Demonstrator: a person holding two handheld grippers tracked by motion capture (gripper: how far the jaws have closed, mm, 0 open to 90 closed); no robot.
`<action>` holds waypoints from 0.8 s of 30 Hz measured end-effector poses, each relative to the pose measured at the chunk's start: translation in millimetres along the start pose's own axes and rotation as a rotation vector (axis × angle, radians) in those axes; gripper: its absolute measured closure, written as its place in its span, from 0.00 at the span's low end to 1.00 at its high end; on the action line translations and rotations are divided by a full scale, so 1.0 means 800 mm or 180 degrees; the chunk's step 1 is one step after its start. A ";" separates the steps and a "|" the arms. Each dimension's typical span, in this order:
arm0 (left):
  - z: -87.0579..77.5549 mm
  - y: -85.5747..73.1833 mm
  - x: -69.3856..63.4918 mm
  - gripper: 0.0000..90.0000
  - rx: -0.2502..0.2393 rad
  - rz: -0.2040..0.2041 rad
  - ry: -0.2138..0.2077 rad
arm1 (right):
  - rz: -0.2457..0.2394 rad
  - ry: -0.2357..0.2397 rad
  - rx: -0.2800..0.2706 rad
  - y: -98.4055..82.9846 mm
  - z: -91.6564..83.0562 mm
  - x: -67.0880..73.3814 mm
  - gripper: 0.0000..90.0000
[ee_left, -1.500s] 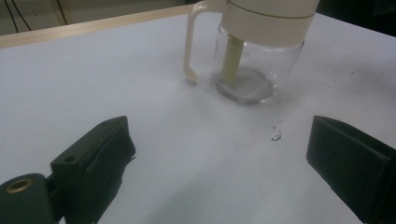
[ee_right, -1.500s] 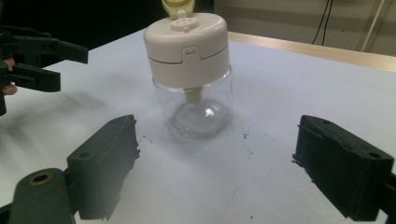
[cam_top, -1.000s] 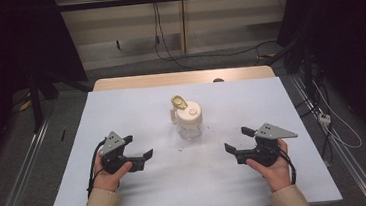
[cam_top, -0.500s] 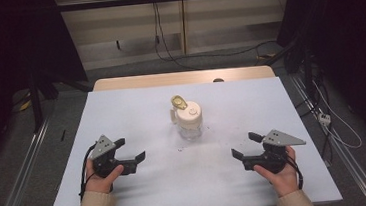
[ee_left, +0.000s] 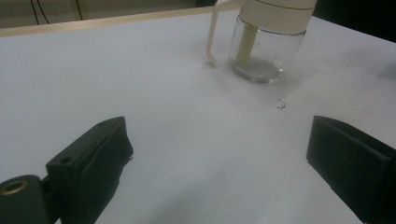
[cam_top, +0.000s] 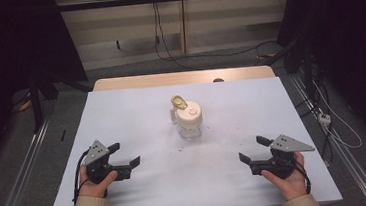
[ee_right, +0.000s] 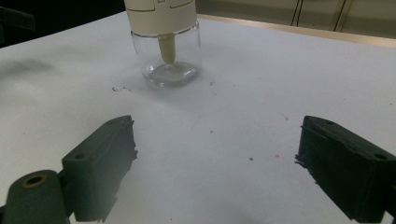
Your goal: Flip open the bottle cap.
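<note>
A clear glass jar (cam_top: 190, 125) with a cream lid and a raised spout cap stands upright at the middle of the white table (cam_top: 136, 112). In the left gripper view the jar (ee_left: 264, 49) sits ahead to the right, its cream handle on its left. The right gripper view has the jar (ee_right: 164, 51) ahead to the left. My left gripper (cam_top: 124, 155) rests low at the table's front left, open, nothing between its jaws. At the front right, my right gripper (cam_top: 251, 148) is open too and holds nothing. Both point inward toward the jar, well apart from it.
Small dark crumbs (cam_top: 181, 148) lie on the table just in front of the jar. A wooden strip (cam_top: 184, 78) runs along the far edge. Metal rails (cam_top: 19, 172) flank both sides, and cables (cam_top: 322, 116) lie on the floor to the right.
Both grippers have drawn back toward the front edge and outward, away from the jar. The jar has stayed in place.
</note>
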State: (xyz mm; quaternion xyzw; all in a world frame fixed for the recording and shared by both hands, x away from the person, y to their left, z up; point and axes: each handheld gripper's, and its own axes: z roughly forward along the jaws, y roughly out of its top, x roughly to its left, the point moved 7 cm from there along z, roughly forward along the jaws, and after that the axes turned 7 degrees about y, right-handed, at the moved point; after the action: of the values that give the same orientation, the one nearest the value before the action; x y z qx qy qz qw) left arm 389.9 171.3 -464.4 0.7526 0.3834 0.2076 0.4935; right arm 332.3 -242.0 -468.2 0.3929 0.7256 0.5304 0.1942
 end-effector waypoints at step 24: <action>-0.013 -0.004 0.012 0.06 -0.0025 -0.0106 0.0039 | -0.0003 -0.0016 0.0025 -0.008 -0.005 -0.004 0.11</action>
State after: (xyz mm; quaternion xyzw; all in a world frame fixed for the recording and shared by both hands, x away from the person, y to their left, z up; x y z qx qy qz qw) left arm 387.4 185.5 -463.8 0.7428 0.3981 0.2055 0.4975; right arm 329.0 -247.9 -473.3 0.3946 0.7274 0.5264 0.1948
